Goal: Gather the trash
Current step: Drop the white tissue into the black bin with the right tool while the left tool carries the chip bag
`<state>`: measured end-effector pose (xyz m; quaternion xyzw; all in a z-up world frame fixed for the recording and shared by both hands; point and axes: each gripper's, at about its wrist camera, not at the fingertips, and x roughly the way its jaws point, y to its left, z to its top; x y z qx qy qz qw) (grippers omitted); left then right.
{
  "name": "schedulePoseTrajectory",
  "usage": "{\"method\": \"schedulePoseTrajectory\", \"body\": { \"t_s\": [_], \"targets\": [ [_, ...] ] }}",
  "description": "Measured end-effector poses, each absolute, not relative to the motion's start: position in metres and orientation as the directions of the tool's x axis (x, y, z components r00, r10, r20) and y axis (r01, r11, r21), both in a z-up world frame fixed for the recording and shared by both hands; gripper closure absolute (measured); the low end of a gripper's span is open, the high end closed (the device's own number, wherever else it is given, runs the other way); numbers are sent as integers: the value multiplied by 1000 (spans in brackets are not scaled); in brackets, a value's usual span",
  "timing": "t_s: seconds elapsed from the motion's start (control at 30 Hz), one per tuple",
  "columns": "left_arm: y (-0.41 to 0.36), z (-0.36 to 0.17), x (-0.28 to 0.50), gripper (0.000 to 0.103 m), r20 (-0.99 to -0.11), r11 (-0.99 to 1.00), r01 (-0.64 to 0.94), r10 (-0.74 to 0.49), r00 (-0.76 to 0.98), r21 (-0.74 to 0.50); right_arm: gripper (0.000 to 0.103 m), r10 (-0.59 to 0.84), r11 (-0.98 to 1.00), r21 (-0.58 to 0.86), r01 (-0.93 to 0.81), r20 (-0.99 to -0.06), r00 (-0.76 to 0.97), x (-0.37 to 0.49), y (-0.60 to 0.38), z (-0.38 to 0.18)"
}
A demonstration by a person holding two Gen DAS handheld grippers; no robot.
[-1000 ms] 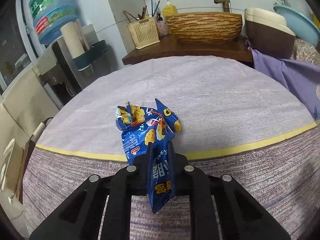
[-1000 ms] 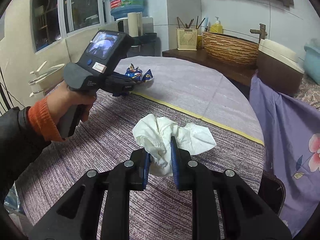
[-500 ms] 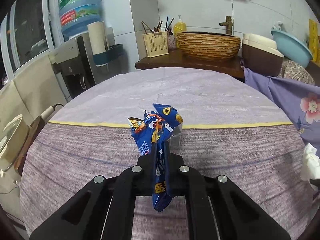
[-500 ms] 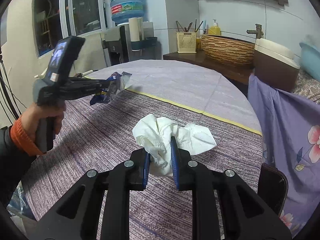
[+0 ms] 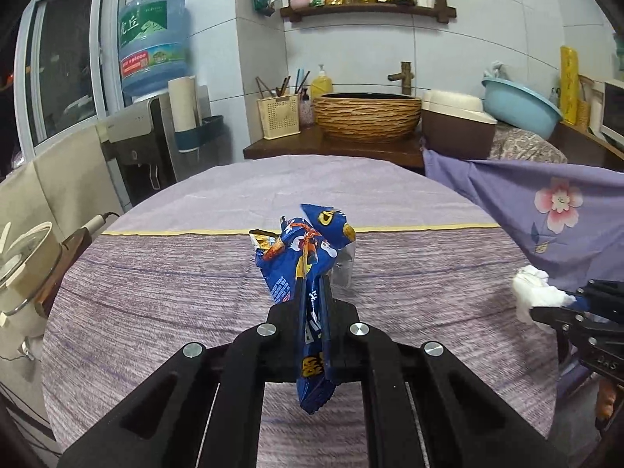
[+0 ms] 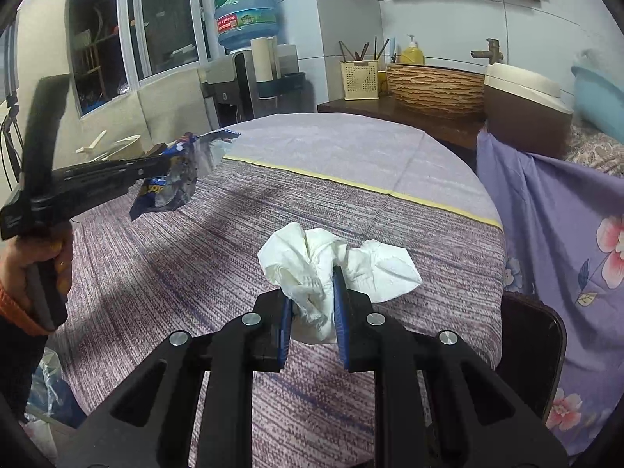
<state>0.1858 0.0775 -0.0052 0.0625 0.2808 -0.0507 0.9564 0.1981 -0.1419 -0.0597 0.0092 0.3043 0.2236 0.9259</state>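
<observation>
**Inspector:** State the condition of the left gripper (image 5: 312, 304).

**Technician:** Its black fingers (image 5: 300, 312) are pressed fully together on a crumpled blue foil snack wrapper (image 5: 300, 257). The wrapper hangs clear above the round surface covered in purple striped woven cloth (image 5: 156, 292); one end droops below the fingers, the other fans out ahead of them.

**Inspector:** And the right gripper (image 6: 312, 304)?

**Technician:** Its blue-padded fingers (image 6: 338, 312) stand slightly apart, clamped on a wad of crumpled white tissue paper (image 6: 312, 269). The tissue bulges ahead of the fingers, above the striped cloth; whether it touches the cloth cannot be told.

**Inspector:** Relative positions?

**Technician:** In the right wrist view, the left gripper appears at the left edge, held by a hand (image 6: 43, 257) with an orange cuff. The wrapper is well apart from the tissue. A pale lilac cloth panel with a yellow edge (image 6: 351, 156) covers the far half of the surface.
</observation>
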Motion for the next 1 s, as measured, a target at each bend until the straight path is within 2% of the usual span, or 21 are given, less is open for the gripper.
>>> {"method": "schedulePoseTrajectory", "body": {
  "t_s": [0.57, 1.0],
  "targets": [
    [10, -10, 120, 95, -486, 979, 204, -179, 855, 0, 83, 363, 932, 217, -291, -555, 749, 156, -209, -79],
    [-55, -20, 112, 95, -479, 947, 313, -306, 823, -67, 83, 222, 965, 243, -95, -572, 790, 133, -294, -104]
  ]
}}
